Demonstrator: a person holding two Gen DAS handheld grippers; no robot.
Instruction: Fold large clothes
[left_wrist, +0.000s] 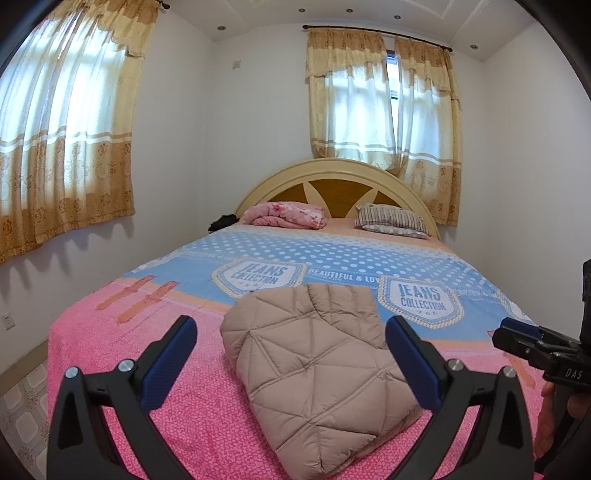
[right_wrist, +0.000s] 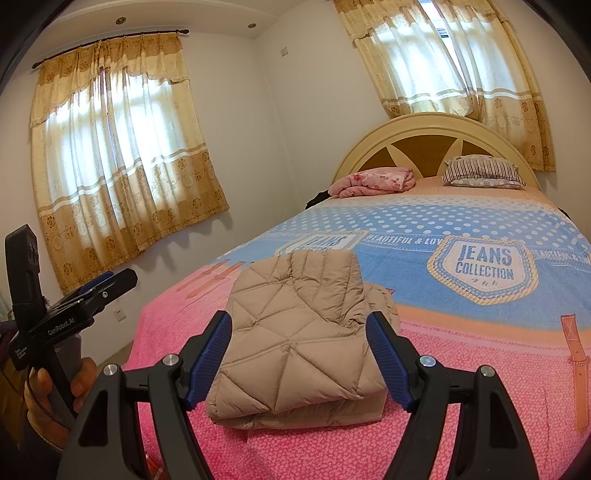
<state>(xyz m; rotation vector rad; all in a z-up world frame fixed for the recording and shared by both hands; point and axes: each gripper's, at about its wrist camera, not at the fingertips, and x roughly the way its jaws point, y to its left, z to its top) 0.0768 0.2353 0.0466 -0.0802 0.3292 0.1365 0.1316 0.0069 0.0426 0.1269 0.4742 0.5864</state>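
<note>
Folded jacket (left_wrist: 317, 354) sits on the bed (left_wrist: 147, 354), its underside hidden. Left gripper (left_wrist: 291, 343) and right gripper (right_wrist: 299, 347) both released, holding nothing.

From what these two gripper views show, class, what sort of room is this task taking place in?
Most likely a home bedroom. A bed with a patterned cover fills the view, an arched headboard with a striped pillow stands at its far end, and curtains cover the windows.

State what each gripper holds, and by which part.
Nothing is held. The left gripper and right gripper both stand open above the folded jacket on the bed, pads clear of it.
</note>
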